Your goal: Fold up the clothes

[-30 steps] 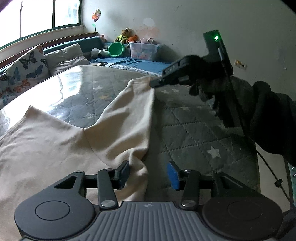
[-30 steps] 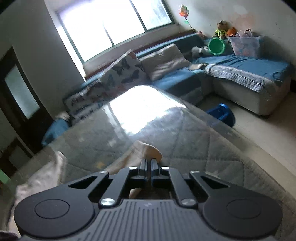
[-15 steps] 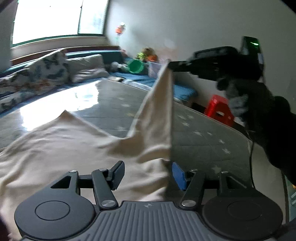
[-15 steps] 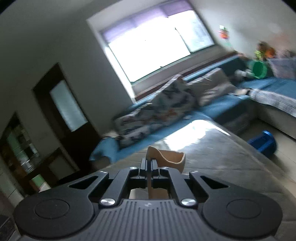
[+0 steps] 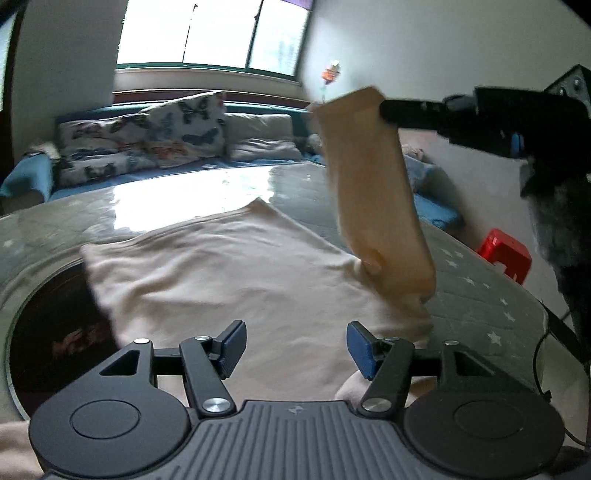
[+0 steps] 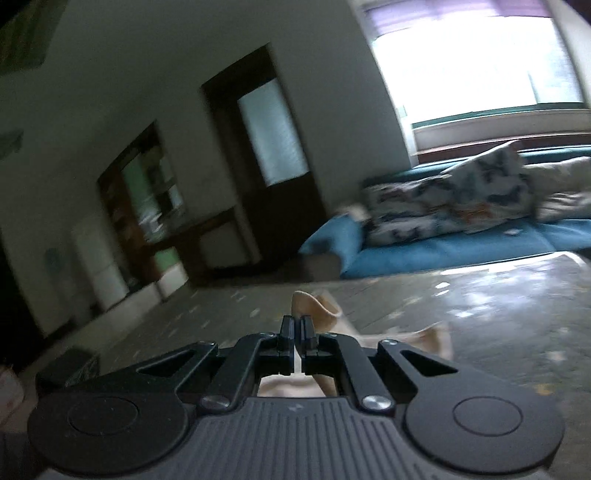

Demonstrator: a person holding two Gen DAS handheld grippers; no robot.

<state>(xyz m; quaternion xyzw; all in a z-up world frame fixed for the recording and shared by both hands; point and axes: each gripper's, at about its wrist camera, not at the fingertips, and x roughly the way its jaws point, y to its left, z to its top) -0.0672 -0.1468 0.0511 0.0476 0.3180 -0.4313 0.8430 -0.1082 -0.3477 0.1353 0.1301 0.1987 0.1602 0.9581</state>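
Grey quilted surface (image 5: 480, 280), star pattern, glare on its far part. Blue sofa (image 5: 29, 177) along the far wall under a bright window (image 5: 214, 33). Butterfly-print cushions (image 5: 184, 125) beside plain beige ones (image 5: 258, 140). Red stool (image 5: 504, 253) on the floor to the right. Dark door (image 6: 266, 155) with a frosted pane, seen from the right wrist view.

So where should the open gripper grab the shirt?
Probably the bunched edge of the cream shirt beside its right finger, under the sleeve that the right gripper lifts. Come in low from the near side, since it lies flat elsewhere.
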